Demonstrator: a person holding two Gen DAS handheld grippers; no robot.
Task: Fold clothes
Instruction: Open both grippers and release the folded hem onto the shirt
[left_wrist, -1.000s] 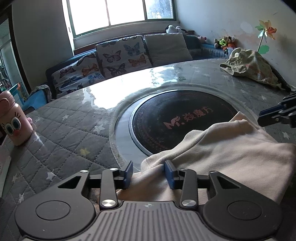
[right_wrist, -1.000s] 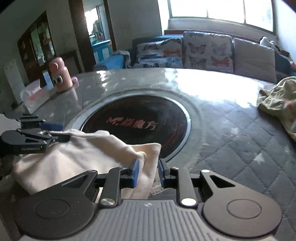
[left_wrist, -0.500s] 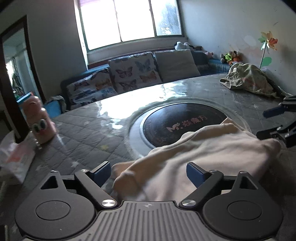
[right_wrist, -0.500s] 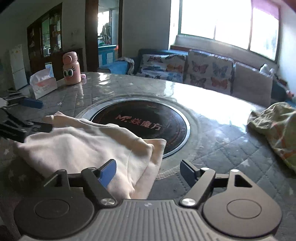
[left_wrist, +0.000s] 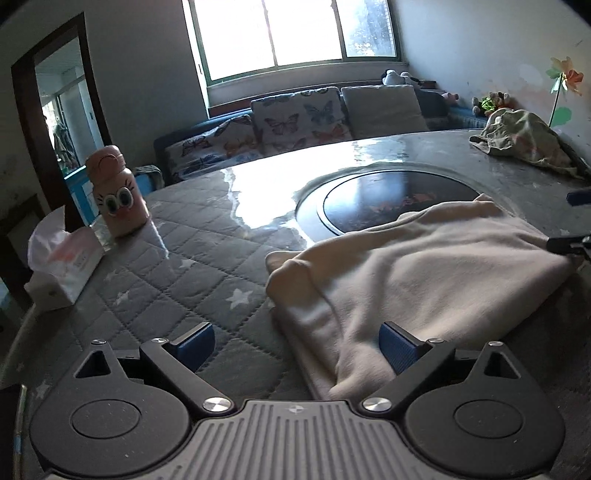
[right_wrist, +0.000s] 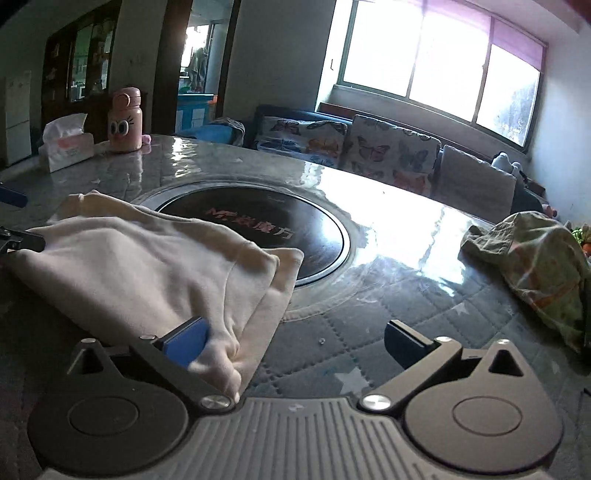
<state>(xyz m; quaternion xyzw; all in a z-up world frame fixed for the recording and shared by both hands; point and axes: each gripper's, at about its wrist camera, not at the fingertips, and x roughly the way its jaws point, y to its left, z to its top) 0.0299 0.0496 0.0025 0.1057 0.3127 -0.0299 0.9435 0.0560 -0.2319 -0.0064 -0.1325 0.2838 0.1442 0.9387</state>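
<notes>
A cream garment (left_wrist: 424, 273) lies folded on the quilted grey table, its far edge over the black round hob. My left gripper (left_wrist: 295, 345) is open and empty, its right finger against the cloth's near edge. In the right wrist view the same garment (right_wrist: 147, 266) lies at the left. My right gripper (right_wrist: 295, 341) is open, with the cloth's corner resting by its left finger. Each gripper's tips show at the edge of the other's view.
A crumpled green patterned garment (left_wrist: 524, 142) lies at the table's far right; it also shows in the right wrist view (right_wrist: 535, 254). A pink bottle with eyes (left_wrist: 116, 192) and a tissue box (left_wrist: 61, 266) stand at the left. A black hob (right_wrist: 269, 225) sits mid-table.
Both grippers were shut on the cream garment a second ago. They have opened wide, let it go and drawn back. The cloth now lies folded on the table.
</notes>
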